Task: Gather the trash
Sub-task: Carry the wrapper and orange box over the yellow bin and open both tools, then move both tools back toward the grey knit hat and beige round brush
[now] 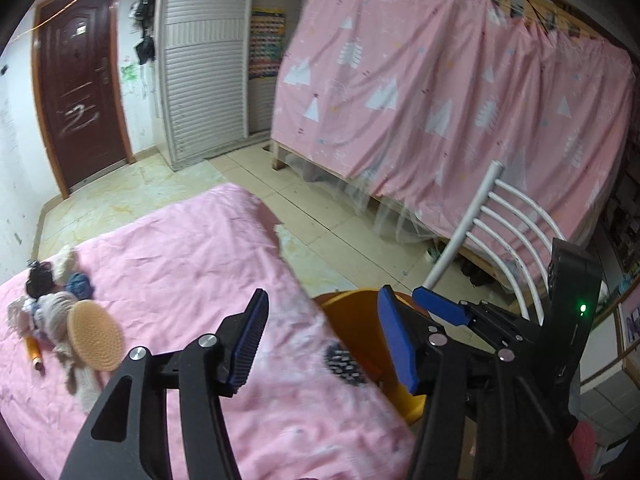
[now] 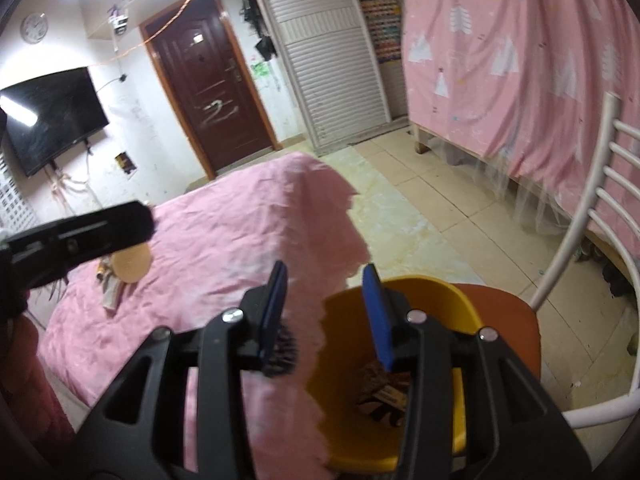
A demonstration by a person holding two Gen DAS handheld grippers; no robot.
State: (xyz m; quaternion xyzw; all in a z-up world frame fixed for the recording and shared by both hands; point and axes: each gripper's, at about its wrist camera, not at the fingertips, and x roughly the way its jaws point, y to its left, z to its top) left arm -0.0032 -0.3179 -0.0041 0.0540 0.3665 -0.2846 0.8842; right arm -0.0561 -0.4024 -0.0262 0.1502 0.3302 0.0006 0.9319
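Observation:
A yellow trash bin [image 2: 400, 282] stands on an orange chair seat [image 2: 516, 320] against the bed's edge, with a crumpled brown-and-white wrapper [image 2: 384, 400] at its bottom. My right gripper [image 2: 326, 316] hangs open over the near rim, nothing between its blue pads. A black hairbrush [image 2: 282, 354] lies on the pink sheet beside the bin, partly hidden by the left finger. In the left wrist view my left gripper [image 1: 322, 344] is open and empty above the hairbrush [image 1: 346, 364] and the bin [image 1: 352, 320]. My right gripper's blue finger [image 1: 440, 307] reaches in from the right.
A pile of hair ties, cloth and a round orange brush [image 1: 96, 334] lies on the pink bed sheet [image 1: 180, 248] at the left. The chair's white metal back [image 2: 592, 208] rises on the right. Beyond are tiled floor [image 2: 440, 200], a pink curtained bunk [image 1: 440, 92] and a brown door [image 2: 212, 92].

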